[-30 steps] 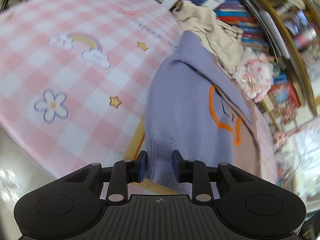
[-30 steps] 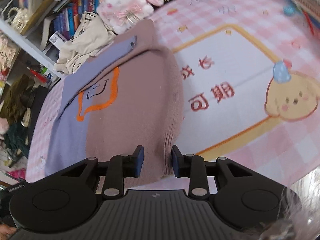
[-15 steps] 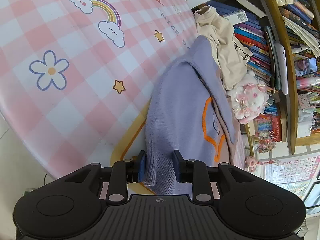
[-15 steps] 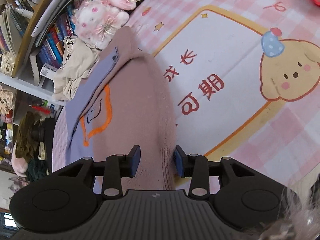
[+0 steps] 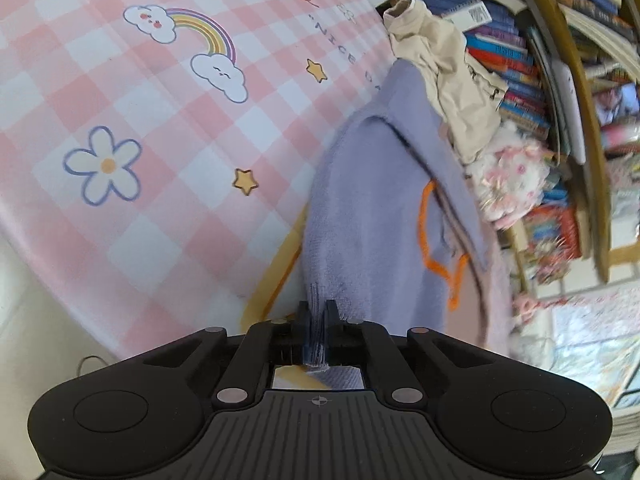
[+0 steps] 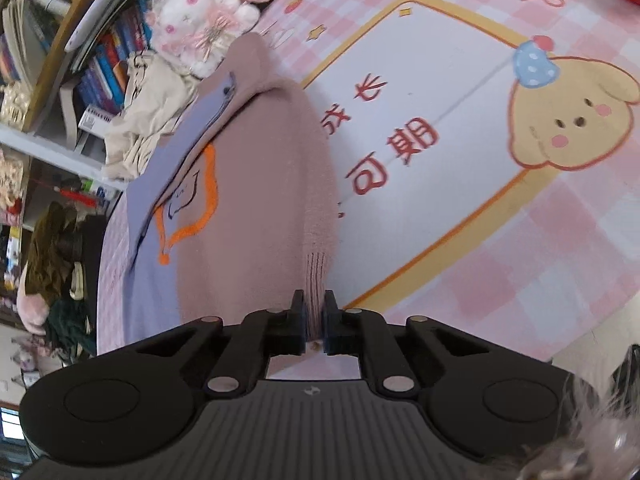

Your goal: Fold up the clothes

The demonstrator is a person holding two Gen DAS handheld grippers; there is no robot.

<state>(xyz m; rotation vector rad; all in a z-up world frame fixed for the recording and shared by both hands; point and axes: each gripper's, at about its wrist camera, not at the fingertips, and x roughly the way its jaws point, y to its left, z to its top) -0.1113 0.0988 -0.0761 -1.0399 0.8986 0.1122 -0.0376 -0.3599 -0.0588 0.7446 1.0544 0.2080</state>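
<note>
A knit sweater, lavender on one half (image 5: pixel 372 216) and dusty pink on the other (image 6: pixel 260 208), lies on the pink checked tablecloth (image 5: pixel 132 120) with an orange outline motif on its chest. My left gripper (image 5: pixel 318 320) is shut on the ribbed hem at the lavender corner. In the right wrist view my right gripper (image 6: pixel 314 316) is shut on the ribbed hem of the pink corner. Both sleeves lie folded across the body. The collar end points away, toward the shelf.
A crumpled beige garment (image 5: pixel 448 80) and a pink plush toy (image 6: pixel 200 28) sit past the sweater's collar against a bookshelf (image 5: pixel 532 64). The tablecloth's printed panel with a puppy (image 6: pixel 568 120) spreads to the right. The table edge runs just below both grippers.
Both grippers stood apart around the hem corners before; now each has shut onto the ribbed hem. The views have rolled slightly, and the hands stayed nearly in place.
</note>
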